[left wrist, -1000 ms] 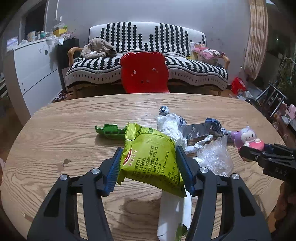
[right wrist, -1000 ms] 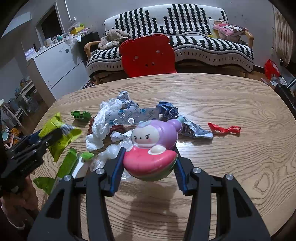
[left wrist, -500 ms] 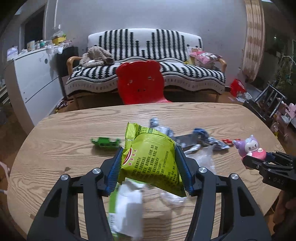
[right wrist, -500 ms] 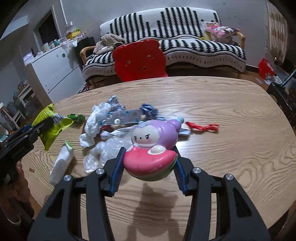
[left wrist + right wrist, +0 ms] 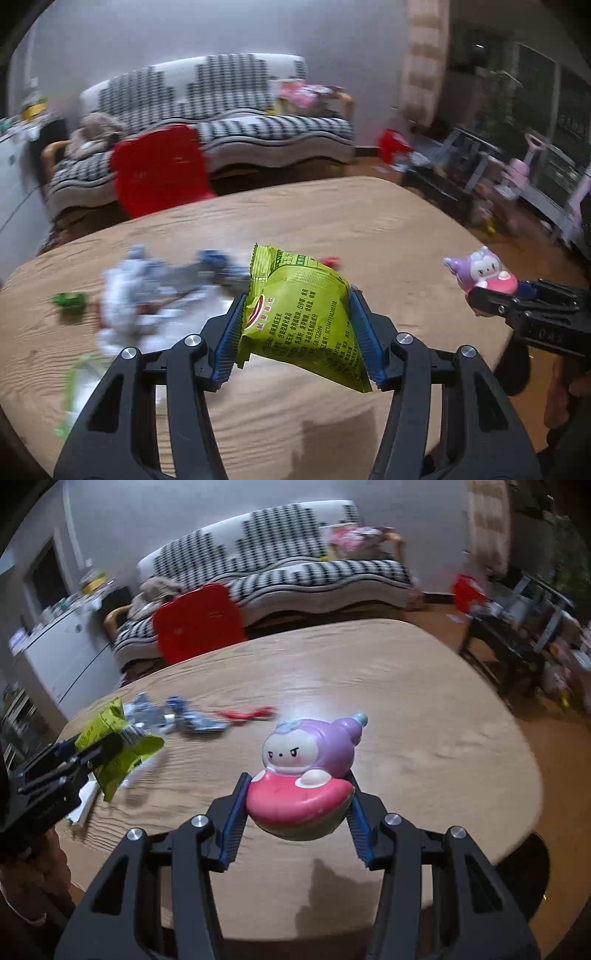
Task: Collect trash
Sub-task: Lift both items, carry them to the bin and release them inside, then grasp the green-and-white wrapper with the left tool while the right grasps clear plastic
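My left gripper (image 5: 295,334) is shut on a yellow-green snack bag (image 5: 303,314) and holds it above the wooden table (image 5: 369,229). It shows at the left of the right wrist view (image 5: 110,749). My right gripper (image 5: 297,810) is shut on a pink and purple cartoon toy (image 5: 306,771), also above the table. That toy shows at the right of the left wrist view (image 5: 484,273). A blurred pile of wrappers (image 5: 147,291) and a red scrap (image 5: 247,713) lie on the table.
A small green piece (image 5: 68,301) and a white and green pack (image 5: 77,384) lie at the table's left. A red chair (image 5: 159,170) and a striped sofa (image 5: 229,110) stand behind the table. Shelves and clutter stand at the right.
Both grippers have lifted and swung to the right with their loads. The trash pile now lies to the left in both views. The white and green pack lies on the table.
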Tool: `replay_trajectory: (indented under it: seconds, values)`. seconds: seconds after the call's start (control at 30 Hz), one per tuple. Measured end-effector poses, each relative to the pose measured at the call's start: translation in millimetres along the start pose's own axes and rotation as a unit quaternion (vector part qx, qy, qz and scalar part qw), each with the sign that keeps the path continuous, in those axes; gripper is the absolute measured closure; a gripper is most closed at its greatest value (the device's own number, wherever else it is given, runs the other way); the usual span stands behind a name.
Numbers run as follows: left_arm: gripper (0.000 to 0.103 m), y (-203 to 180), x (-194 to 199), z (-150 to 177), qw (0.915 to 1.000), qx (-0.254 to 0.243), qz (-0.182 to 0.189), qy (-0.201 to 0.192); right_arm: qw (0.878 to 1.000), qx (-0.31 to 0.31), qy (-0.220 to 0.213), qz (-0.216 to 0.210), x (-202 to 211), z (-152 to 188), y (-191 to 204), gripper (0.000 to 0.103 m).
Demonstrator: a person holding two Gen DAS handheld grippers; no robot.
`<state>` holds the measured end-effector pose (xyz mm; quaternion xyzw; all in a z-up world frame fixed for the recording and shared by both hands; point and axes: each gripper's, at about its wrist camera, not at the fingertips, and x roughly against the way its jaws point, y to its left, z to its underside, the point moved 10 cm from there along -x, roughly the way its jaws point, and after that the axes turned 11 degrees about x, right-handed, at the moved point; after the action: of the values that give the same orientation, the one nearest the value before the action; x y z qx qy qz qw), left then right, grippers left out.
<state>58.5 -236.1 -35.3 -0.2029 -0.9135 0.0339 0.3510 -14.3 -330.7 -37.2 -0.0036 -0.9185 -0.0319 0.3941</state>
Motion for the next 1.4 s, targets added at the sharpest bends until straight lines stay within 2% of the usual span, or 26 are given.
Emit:
replay_trajectory:
  seconds: [0.13, 0.33, 0.53, 0.7, 0.9, 1.17, 1.27, 1.3, 1.4]
  values:
    - [0.048, -74, -20, 23, 0.9979, -0.028, 0.053, 0.024, 0.998, -0.047, 0.000, 0.030, 22, 28, -69, 0.054]
    - [0.048, -192, -45, 66, 0.9866, -0.076, 0.129, 0.064, 0.989, -0.126, -0.003, 0.079, 59, 83, -173, 0.054]
    - [0.048, -305, -61, 126, 0.9654, -0.122, 0.203, 0.110, 0.971, -0.207, 0.014, 0.121, 87, 158, -262, 0.054]
    - [0.048, -366, -71, 177, 0.9484, -0.160, 0.232, 0.145, 0.954, -0.262, 0.036, 0.143, 99, 215, -315, 0.054]
    - [0.048, -395, -92, 209, 0.9386, -0.184, 0.235, 0.172, 0.944, -0.294, 0.042, 0.143, 103, 239, -344, 0.054]
    - [0.047, -406, -115, 217, 0.9361, -0.173, 0.238, 0.193, 0.946, -0.289, 0.044, 0.143, 98, 229, -346, 0.052]
    - [0.034, -412, -122, 218, 0.9368, -0.164, 0.241, 0.193, 0.943, -0.292, 0.050, 0.150, 98, 230, -346, 0.043]
    - [0.027, -414, -124, 218, 0.9359, -0.160, 0.245, 0.196, 0.943, -0.294, 0.047, 0.151, 99, 230, -347, 0.035]
    - [0.022, -416, -123, 216, 0.9363, -0.162, 0.247, 0.189, 0.941, -0.294, 0.040, 0.160, 103, 226, -351, 0.032]
